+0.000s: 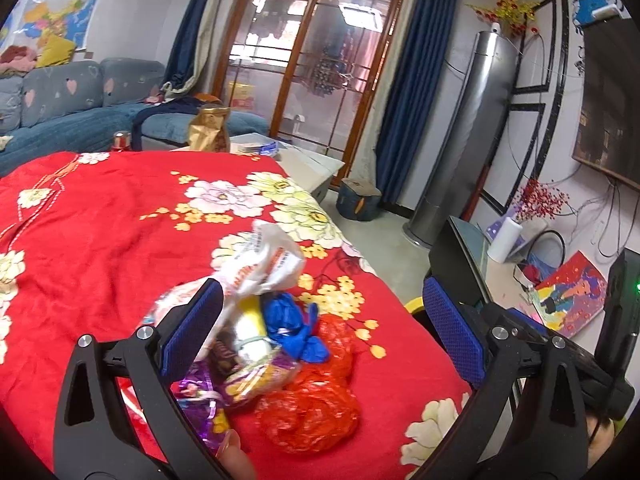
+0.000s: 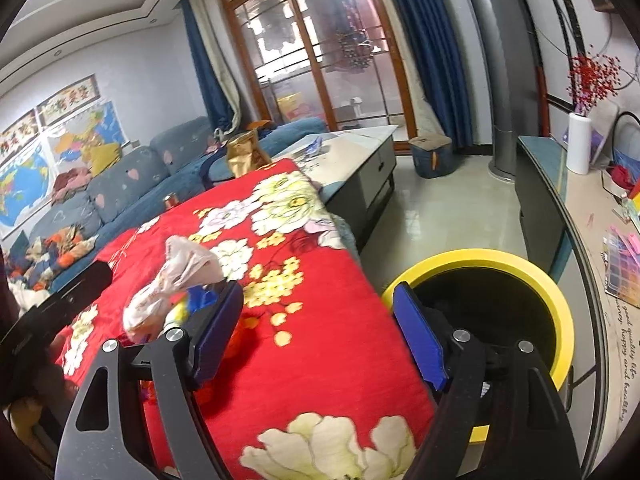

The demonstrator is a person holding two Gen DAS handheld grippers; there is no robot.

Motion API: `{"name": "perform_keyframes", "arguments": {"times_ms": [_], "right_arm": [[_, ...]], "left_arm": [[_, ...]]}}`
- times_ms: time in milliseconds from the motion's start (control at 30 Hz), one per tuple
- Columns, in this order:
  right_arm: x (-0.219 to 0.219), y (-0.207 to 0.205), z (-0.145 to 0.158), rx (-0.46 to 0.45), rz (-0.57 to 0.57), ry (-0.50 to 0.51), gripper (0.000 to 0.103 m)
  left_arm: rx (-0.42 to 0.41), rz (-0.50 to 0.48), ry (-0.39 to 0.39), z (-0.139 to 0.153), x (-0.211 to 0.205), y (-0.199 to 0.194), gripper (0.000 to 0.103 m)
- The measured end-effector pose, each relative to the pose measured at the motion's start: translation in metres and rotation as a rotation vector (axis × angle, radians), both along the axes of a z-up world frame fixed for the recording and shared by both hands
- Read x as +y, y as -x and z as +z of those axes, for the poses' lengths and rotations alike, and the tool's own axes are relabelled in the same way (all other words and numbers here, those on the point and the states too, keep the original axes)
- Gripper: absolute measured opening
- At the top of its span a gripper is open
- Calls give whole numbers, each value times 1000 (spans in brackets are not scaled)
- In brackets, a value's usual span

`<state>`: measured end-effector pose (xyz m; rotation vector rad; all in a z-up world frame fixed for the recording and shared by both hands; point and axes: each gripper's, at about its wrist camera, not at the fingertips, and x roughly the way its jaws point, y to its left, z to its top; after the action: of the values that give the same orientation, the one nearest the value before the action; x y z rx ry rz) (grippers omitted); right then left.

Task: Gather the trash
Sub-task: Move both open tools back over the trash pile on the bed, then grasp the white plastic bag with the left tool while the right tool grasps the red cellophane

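While the left gripper (image 1: 320,316) hangs wide open over the red floral cloth (image 1: 100,240), the trash pile (image 1: 276,344) of crumpled bags and wrappers lies between its blue pads, touching neither that can be seen. The right gripper (image 2: 318,332) is also spread wide and empty; the pile (image 2: 172,300) sits left of its left finger, the yellow-rimmed bin (image 2: 556,300) behind its right finger.

The left gripper (image 1: 324,312) points forward and somewhat downward, its jaws standing wide apart with nothing pressed between the blue pads (image 1: 192,324). A fingertip (image 1: 236,456) of the person shows at the lower edge, beside the gripper's frame. The right gripper (image 2: 318,332) tilts downward too, jaws spread wide, pads (image 2: 420,344) bare and gripping nothing.
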<state>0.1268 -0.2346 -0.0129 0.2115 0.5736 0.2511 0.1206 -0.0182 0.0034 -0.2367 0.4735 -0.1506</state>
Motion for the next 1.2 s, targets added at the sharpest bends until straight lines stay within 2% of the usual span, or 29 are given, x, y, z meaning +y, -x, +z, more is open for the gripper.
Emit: {"name": "perform_keyframes", "arguments": {"times_ms": [367,633,933,1200], "right_arm": [[45,9,-5,22,121,26,76],[81,15,-14,58,208,43,78],[115,13,-34,121,267,73,79],[120,4,-54,194,272,72,79]], "left_arm": [[16,98,41,-5,48,3,92],[67,141,54,-17,76,4,92],[155,106,54,-39,94,-6,92],[224,55,16,-53,88,-28,92]]}}
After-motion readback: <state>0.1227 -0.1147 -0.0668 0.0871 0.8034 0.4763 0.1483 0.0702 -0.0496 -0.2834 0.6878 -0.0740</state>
